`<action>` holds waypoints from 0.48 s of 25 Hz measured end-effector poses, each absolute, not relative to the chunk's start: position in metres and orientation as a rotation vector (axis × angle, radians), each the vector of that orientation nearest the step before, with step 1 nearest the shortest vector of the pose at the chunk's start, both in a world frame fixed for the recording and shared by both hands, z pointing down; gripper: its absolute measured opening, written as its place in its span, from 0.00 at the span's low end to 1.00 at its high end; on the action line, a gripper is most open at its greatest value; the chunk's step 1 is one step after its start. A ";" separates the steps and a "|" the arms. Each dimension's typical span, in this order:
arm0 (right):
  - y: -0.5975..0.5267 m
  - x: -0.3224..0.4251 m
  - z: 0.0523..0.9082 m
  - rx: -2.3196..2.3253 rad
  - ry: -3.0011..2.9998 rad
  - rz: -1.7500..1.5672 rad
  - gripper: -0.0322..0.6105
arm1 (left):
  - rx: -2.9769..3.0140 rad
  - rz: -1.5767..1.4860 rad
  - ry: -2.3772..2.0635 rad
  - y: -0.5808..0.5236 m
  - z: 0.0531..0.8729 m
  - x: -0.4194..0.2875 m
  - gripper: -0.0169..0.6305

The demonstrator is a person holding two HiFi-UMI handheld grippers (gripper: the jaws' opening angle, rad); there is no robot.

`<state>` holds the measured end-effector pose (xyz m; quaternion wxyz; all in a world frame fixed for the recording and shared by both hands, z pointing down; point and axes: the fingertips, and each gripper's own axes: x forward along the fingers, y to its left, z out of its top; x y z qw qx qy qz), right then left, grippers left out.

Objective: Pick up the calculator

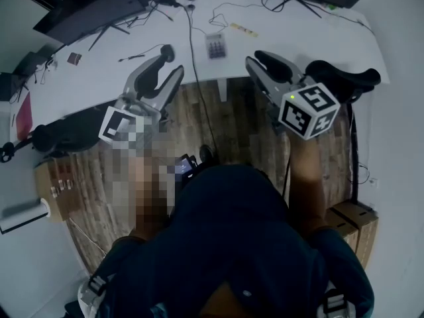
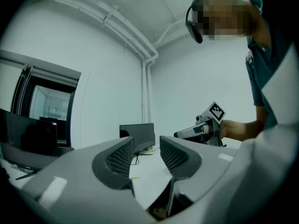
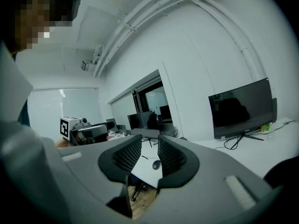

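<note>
Calculator (image 1: 215,45) lies flat on the white counter (image 1: 318,35), close to its near edge, about mid-way along, w/ a black cable (image 1: 191,35) running just beside its left side. Nothing touches it. My left gripper (image 1: 171,63) & right gripper (image 1: 257,59) both hang just off that near edge, over the wood floor (image 1: 232,118), noses aimed at the counter, one each side of the calculator's line. I'd call that a ready stance: either one can go in, both about equally near. Left fingers (image 2: 119,160) are released, narrow gap btw them, only counter & a far monitor (image 2: 139,135) showing through. Right fingers (image 3: 125,158) same: parted, empty, a mouse (image 3: 156,164) on the counter seen thru the gap. Neither gripper view shows the calculator, so neither's lined up on it. It's thin & flat, so I reckon the fingers must tip down steep & straddle its short width, minding the cable
</note>
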<state>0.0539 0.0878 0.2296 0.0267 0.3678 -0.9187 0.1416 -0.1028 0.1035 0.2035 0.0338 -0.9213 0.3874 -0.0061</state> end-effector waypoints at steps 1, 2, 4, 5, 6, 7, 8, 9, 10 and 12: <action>0.084 0.049 0.231 1.145 -2.834 0.441 0.19 | -2.839 -0.021 1.181 0.099 0.204 -0.107 0.29; 0.081 0.045 0.232 1.154 -2.830 0.445 0.19 | -2.845 -0.023 1.171 0.094 0.205 -0.112 0.29; 0.074 0.036 0.233 1.173 -2.821 0.447 0.19 | -2.854 -0.023 1.150 0.086 0.206 -0.120 0.29; 0.071 0.032 0.233 1.182 -2.817 0.446 0.19 | -2.858 -0.023 1.139 0.082 0.206 -0.124 0.29; 0.069 0.028 0.233 1.191 -2.814 0.446 0.19 | -2.861 -0.023 1.128 0.079 0.206 -0.127 0.29; 0.066 0.025 0.232 1.199 -2.812 0.444 0.19 | -2.864 -0.022 1.119 0.076 0.205 -0.130 0.29; 0.064 0.022 0.231 1.207 -2.809 0.444 0.19 | -2.866 -0.020 1.111 0.073 0.205 -0.134 0.29; 0.061 0.018 0.230 1.214 -2.807 0.442 0.19 | -2.869 -0.017 1.104 0.070 0.204 -0.138 0.29; 0.058 0.014 0.230 1.220 -2.804 0.441 0.19 | -2.871 -0.013 1.098 0.066 0.204 -0.142 0.29; 0.052 0.005 0.229 1.230 -2.797 0.437 0.19 | -2.876 -0.002 1.088 0.059 0.203 -0.151 0.29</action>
